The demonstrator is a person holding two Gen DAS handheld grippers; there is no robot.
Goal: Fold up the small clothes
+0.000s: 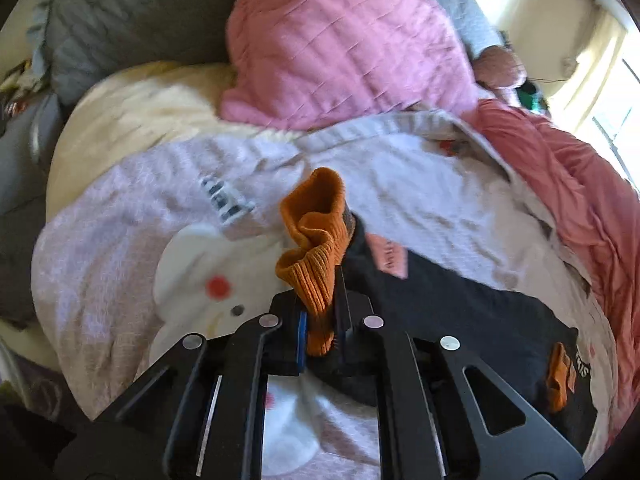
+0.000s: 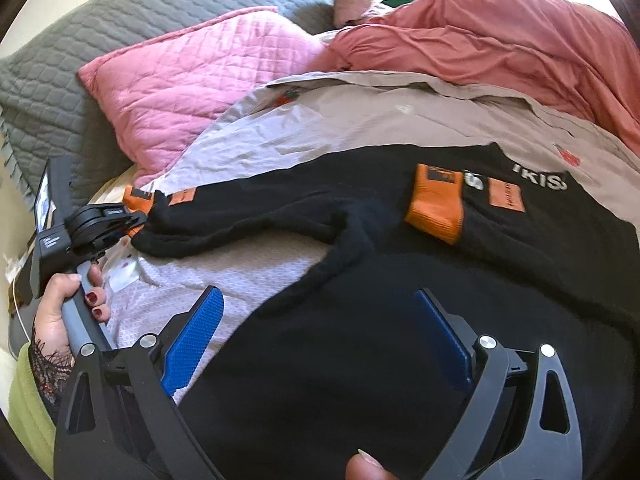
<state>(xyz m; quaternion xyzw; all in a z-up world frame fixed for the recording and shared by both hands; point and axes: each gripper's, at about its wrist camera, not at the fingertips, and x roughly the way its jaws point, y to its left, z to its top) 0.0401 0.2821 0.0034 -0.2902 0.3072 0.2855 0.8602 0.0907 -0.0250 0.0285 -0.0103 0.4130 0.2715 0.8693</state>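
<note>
Gripping the ribbed orange cuff point(image 1: 316, 256) of a long black sock point(image 2: 256, 216), the left tongs point(image 1: 320, 320) are clamped shut. Only the right view shows the sock stretching sideways across the bed's pale blanket point(image 2: 360, 120), below the wide-open right tongs point(image 2: 320, 340).

Bedroom in a home. Bed with grey quilt point(image 2: 60, 76), pink pillow point(image 2: 188, 92), rumpled red blanket point(image 2: 500, 36). Sunny window point(image 1: 616, 112) beside it.

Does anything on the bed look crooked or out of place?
Yes. One black sleeve stretches sideways, its orange cuff crumpled in the shut left gripper. The other orange cuff lies flat.
</note>
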